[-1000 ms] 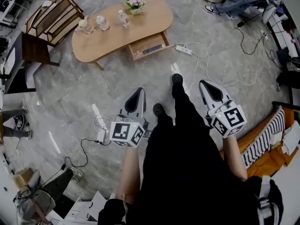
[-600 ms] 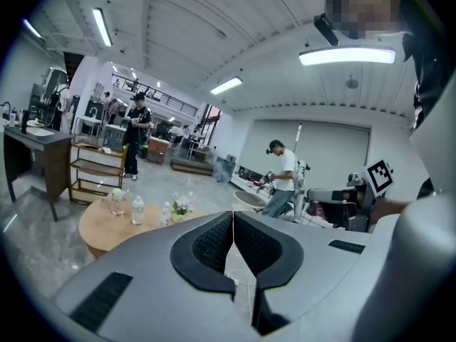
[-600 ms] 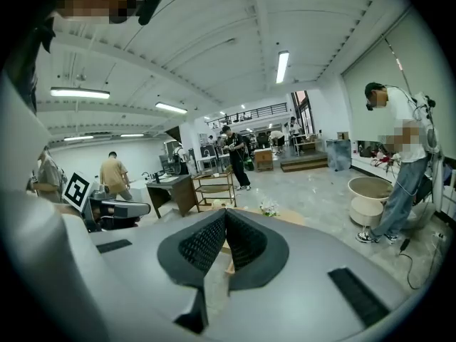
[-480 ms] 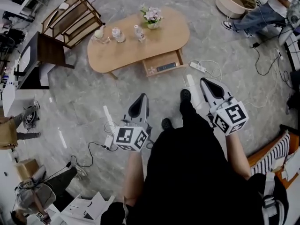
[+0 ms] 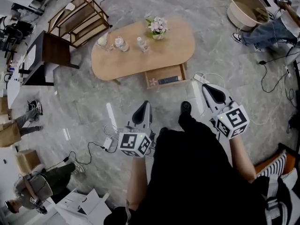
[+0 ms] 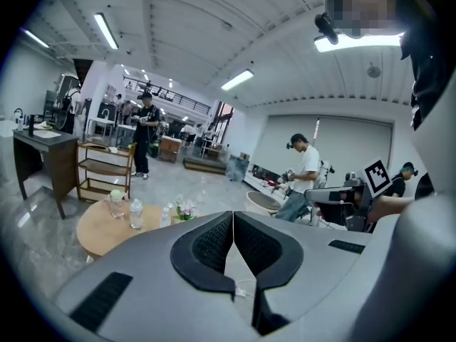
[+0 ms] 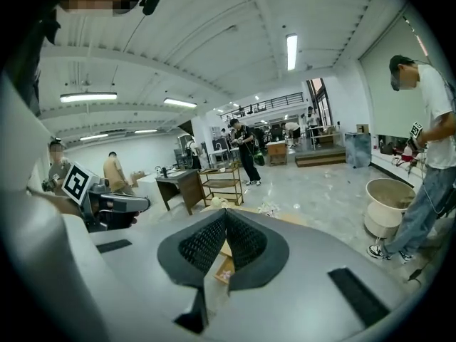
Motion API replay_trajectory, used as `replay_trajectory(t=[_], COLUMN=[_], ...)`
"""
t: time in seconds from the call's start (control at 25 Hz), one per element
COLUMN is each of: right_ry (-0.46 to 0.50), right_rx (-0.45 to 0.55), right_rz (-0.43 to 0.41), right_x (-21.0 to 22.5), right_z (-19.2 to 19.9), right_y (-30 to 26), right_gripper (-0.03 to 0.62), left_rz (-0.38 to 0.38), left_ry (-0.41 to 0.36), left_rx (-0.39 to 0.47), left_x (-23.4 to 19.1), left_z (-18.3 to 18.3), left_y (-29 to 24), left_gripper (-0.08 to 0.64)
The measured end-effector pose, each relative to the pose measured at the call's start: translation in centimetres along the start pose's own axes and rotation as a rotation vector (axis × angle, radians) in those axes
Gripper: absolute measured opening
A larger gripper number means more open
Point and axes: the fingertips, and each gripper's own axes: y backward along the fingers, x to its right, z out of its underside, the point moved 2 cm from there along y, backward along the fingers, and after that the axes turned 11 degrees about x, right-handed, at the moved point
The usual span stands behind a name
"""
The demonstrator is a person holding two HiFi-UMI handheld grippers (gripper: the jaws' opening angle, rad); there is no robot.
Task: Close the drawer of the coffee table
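1. The oval worktop (image 5: 140, 55) sits on the grey floor (image 5: 84, 111), just ahead of the person (image 5: 197, 172).
2. Its drawer (image 5: 164, 76) juts open on the near side.
3. Left hand-held gripper (image 5: 145, 106) and right hand-held gripper (image 5: 205, 86) both have their jaws together, empty, clear of the drawer.

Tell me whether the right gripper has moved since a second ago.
Yes. The right gripper has come forward, toward the coffee table: the open drawer lies much nearer its tip in the head view.

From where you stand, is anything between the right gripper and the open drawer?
Only bare floor lies between the right gripper and the drawer; a white power strip lies close beside that path.
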Motion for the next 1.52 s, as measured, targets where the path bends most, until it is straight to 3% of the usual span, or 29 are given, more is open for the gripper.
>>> replay_trajectory(t=[0.2, 0.4, 0.64, 0.8, 0.92, 1.12, 1.52], right_ry=[0.020, 0.019, 0.182, 0.249, 0.247, 0.228, 0.295], right_rx=[-0.062, -0.143, -0.250, -0.285, -0.311, -0.382, -0.502], right_rz=[-0.068, -0.094, -0.107, -0.143, -0.143, -0.117, -0.054], right_x=[3.1, 5.2, 6.3, 6.8, 7.0, 8.4, 11.2], right_z=[0.8, 4.3, 9.3, 11.9, 13.8, 18.8, 30.4], right_y=[-2.0, -3.4, -5.2, -7.0, -9.1, -12.2, -16.4], right_gripper=[0.012, 0.012, 0.012, 0.012, 0.012, 0.012, 0.012], left_rz=[-0.042, -0.081, -0.098, -0.055, -0.012, 0.034, 0.135], left_ry=[0.039, 0.062, 0.066, -0.015, -0.071, -0.023, -0.069], left_rx=[-0.030, -0.110, -0.206, -0.264, -0.314, -0.345, -0.456], left_x=[0.6, 0.3, -2.1, -4.7, -7.1, -10.4, -17.0], left_z=[1.8, 4.8, 8.0, 10.8, 13.8, 17.9, 28.3], left_y=[-2.2, -2.8, -3.6, -5.0, -6.4, -10.3, -14.2], left_gripper=[0.015, 0.015, 0.015, 0.015, 0.015, 0.015, 0.015])
